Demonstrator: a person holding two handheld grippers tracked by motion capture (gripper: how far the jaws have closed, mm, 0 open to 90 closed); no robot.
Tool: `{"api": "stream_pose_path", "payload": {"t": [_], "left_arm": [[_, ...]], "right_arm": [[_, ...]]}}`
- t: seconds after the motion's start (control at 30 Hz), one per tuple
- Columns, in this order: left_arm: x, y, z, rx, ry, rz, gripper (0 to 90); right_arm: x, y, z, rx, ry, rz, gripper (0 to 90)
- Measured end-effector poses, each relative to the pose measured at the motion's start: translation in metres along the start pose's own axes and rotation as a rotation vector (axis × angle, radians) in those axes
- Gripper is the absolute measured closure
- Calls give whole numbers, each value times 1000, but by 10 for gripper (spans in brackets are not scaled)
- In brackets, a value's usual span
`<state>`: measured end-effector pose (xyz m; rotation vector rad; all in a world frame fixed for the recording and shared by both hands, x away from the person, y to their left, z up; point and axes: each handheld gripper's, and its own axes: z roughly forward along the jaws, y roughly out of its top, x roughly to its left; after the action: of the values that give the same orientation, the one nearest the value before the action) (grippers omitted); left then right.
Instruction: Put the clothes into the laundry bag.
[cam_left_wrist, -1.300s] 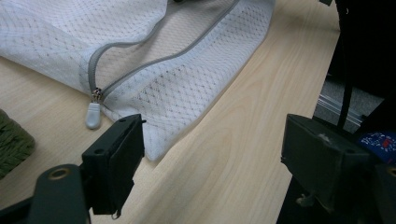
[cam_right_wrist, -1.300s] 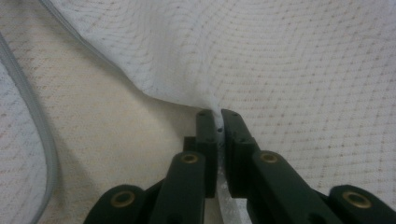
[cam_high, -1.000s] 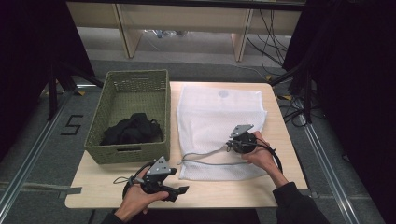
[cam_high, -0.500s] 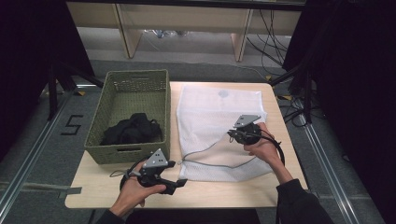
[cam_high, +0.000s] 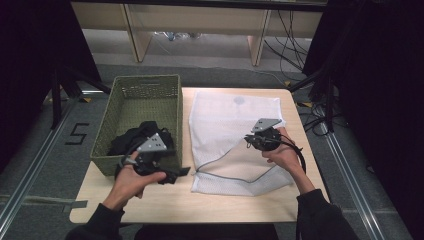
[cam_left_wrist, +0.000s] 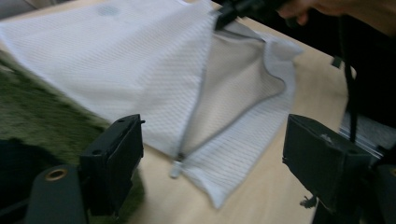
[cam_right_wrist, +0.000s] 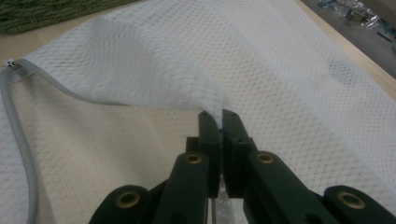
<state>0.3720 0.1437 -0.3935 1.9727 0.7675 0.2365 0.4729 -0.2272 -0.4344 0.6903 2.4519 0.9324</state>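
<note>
A white mesh laundry bag (cam_high: 225, 120) lies flat on the wooden table (cam_high: 165, 210), its grey zipper edge (cam_right_wrist: 21, 135) unzipped along the near side. My right gripper (cam_high: 248, 140) is shut on the bag's upper layer (cam_right_wrist: 280, 60) and holds it raised, so the mouth gapes. In the right gripper view the jaws (cam_right_wrist: 221, 116) pinch the mesh fold. My left gripper (cam_high: 182, 174) is open, low over the table by the basket's near right corner, and faces the zipper pull (cam_left_wrist: 175, 168). Nothing is between its jaws (cam_left_wrist: 210, 154).
A green woven basket (cam_high: 145, 87) stands on the table's left half with black clothing (cam_high: 132, 140) heaped at its near end. Its wall (cam_left_wrist: 37, 121) is right beside my left gripper. Cables and shelf legs lie on the floor beyond the table.
My right gripper has drawn the mesh layer farther from me, opening the bag's mouth wider. My left gripper has moved away from me and leftward, up against the basket's near corner.
</note>
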Motion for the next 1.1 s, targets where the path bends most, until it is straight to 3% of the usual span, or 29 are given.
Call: {"api": "stream_pose_path", "payload": {"t": [0.03,0.13,0.2,0.3,0.43,0.53,0.67,0.7,0.8,0.9,1.0,1.1], "left_arm": [[10,4,-4,-3,15,-34,200],[39,13,-11,33,60,-49,194],[60,16,-17,52,127,-61,194],[89,20,-23,111,151,-100,194],[121,19,-27,215,206,-116,194],[142,14,-22,252,237,-146,193],[163,7,-12,311,233,-168,194],[166,6,-9,306,241,-175,194],[177,8,-3,348,214,-193,194],[182,7,5,358,193,-213,193],[188,2,13,432,165,-200,193],[192,-4,19,453,145,-210,154]], "right_arm": [[1,0,0,2,-3,7,893],[1,0,0,7,-2,2,893],[1,0,1,3,2,2,893],[1,-1,0,4,5,5,893],[-1,-2,1,6,8,-1,893],[0,-2,3,6,2,7,892],[0,-3,3,16,14,1,892],[0,-3,3,16,14,4,892],[0,-3,4,19,17,-10,893],[0,-4,4,15,19,7,892],[-1,-4,4,18,18,-7,893],[-2,-5,5,15,18,-10,893]]}}
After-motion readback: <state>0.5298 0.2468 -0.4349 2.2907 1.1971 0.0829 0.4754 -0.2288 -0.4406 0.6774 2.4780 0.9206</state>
